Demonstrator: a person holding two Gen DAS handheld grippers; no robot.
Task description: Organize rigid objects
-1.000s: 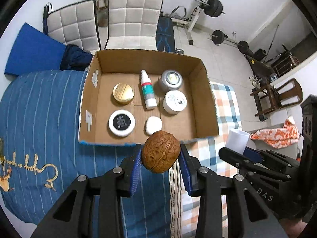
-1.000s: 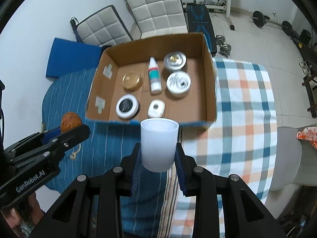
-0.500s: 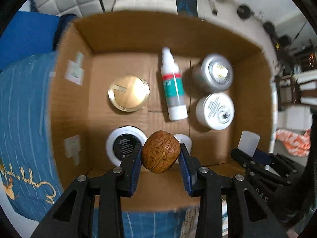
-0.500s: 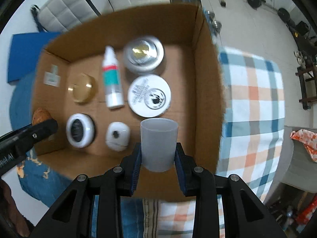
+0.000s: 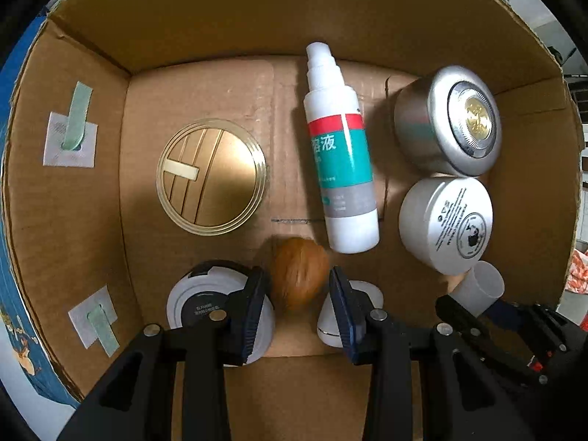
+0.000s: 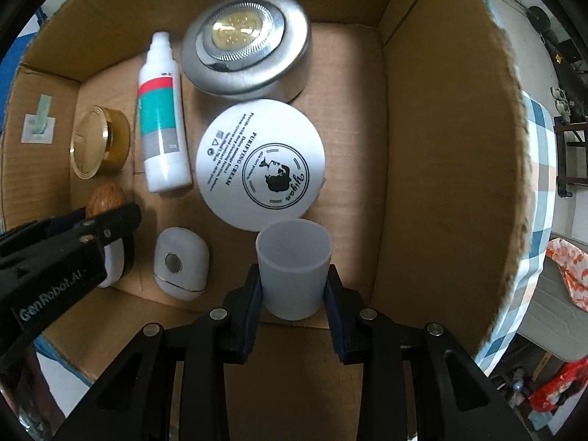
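My left gripper (image 5: 296,294) is inside the cardboard box (image 5: 220,25), jaws spread a little wider than the walnut (image 5: 299,277), which looks blurred and loose between the blue pads. The walnut also shows in the right wrist view (image 6: 104,198). My right gripper (image 6: 294,286) is shut on a white plastic cup (image 6: 294,268), held upright low over the box floor near the right wall; the cup also shows in the left wrist view (image 5: 477,286).
In the box lie a gold lid (image 5: 211,176), a spray bottle (image 5: 338,161), a silver puck light (image 5: 448,121), a white cream jar (image 5: 446,229), a black-topped jar (image 5: 205,308) and a small white oval case (image 6: 180,262). A checked cloth (image 6: 540,191) lies right of the box.
Both grippers have moved forward and down into the box. The left jaws have widened and the walnut has slipped slightly from between them. The cup stays gripped.
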